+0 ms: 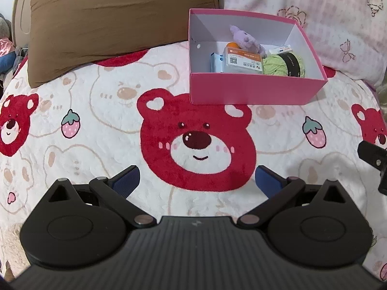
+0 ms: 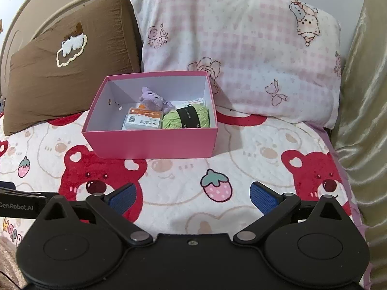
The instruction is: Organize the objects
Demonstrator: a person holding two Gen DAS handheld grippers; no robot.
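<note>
Facing the pink box (image 2: 150, 142) ahead, we hold left tongs (image 1: 197, 181) and right tongs (image 2: 192, 197) released, empty; right nearer.

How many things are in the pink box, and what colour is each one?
Inside the pink box, as far as shows:
Purple: 1, the plush toy
Green: 1, the yarn ball
Grey with orange: 1, the small pack
Orange: 1, something mostly hidden
Blue and white: 1, a packet
White: 1, a card
Total: 6
</note>
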